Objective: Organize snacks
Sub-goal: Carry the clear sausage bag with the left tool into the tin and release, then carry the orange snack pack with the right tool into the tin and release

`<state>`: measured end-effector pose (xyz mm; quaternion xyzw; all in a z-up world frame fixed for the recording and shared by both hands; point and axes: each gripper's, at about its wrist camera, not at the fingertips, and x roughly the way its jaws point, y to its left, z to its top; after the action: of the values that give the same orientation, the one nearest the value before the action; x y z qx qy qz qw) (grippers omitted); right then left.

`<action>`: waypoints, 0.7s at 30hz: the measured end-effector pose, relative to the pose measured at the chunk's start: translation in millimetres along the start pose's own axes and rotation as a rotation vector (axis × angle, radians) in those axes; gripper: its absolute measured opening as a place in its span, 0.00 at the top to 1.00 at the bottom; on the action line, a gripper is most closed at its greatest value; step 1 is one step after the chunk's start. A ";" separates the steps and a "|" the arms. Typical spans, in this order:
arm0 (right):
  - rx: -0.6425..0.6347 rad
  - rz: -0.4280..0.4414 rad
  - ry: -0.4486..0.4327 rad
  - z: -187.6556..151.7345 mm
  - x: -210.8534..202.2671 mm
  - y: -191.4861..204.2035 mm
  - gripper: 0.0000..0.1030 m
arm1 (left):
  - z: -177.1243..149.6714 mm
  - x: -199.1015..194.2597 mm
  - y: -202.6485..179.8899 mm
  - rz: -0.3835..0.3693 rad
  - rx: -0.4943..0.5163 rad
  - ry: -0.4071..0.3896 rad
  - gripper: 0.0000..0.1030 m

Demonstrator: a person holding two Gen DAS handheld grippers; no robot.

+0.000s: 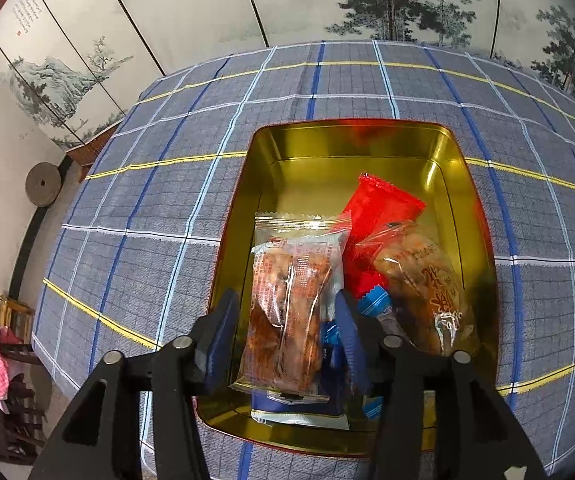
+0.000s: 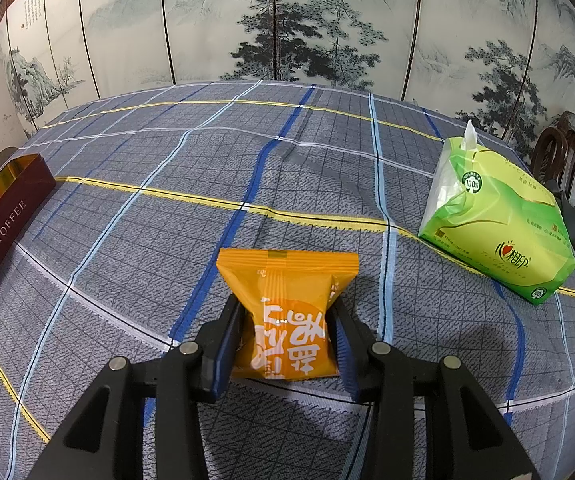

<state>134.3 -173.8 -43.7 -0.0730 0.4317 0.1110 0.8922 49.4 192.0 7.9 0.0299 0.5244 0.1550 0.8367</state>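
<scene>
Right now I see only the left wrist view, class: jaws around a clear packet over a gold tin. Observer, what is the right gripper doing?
Observer: The right gripper is shut on an orange snack packet above the tablecloth.
Operator: Anything else on that side?
Observer: A green tissue pack lies far right.
Operator: Does the tin have lettering outside?
Observer: Yes, its maroon wall reads TOFFEE.

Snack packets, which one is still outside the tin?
The orange packet, pinched in the right gripper over the tablecloth. The clear packet, red packet and others are inside the gold tin.
</scene>
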 end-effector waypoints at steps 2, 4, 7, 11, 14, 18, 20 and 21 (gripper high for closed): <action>-0.002 -0.003 0.000 -0.1 0.0 0.4 0.58 | -1.0 -1.9 -0.3 -0.002 0.003 -0.006 0.47; 0.000 -0.001 0.000 -0.2 0.3 -0.7 0.58 | -1.6 -4.0 -0.4 0.001 0.006 -0.013 0.45; 0.010 -0.006 0.000 -0.2 0.5 -1.1 0.58 | -2.1 -6.3 0.4 0.004 -0.002 -0.016 0.44; 0.020 -0.019 0.004 0.6 -0.6 0.8 0.57 | -2.1 -10.0 0.6 0.008 0.003 -0.025 0.44; 0.025 -0.026 0.009 1.9 -0.5 1.9 0.58 | -1.0 -14.6 0.8 0.008 0.003 -0.038 0.42; 0.034 -0.043 0.021 3.9 -0.2 4.4 0.59 | 0.1 -20.2 2.6 0.007 -0.009 -0.053 0.37; 0.042 -0.053 0.020 4.4 0.0 5.0 0.59 | 0.0 -22.3 4.4 -0.001 -0.026 -0.055 0.36; 0.047 -0.058 0.021 4.5 0.1 5.6 0.59 | -0.4 -23.1 5.0 -0.012 -0.030 -0.055 0.36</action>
<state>136.3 -167.3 -41.2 -0.0660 0.4412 0.0740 0.8919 38.6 190.0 28.7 0.0183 0.4988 0.1570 0.8522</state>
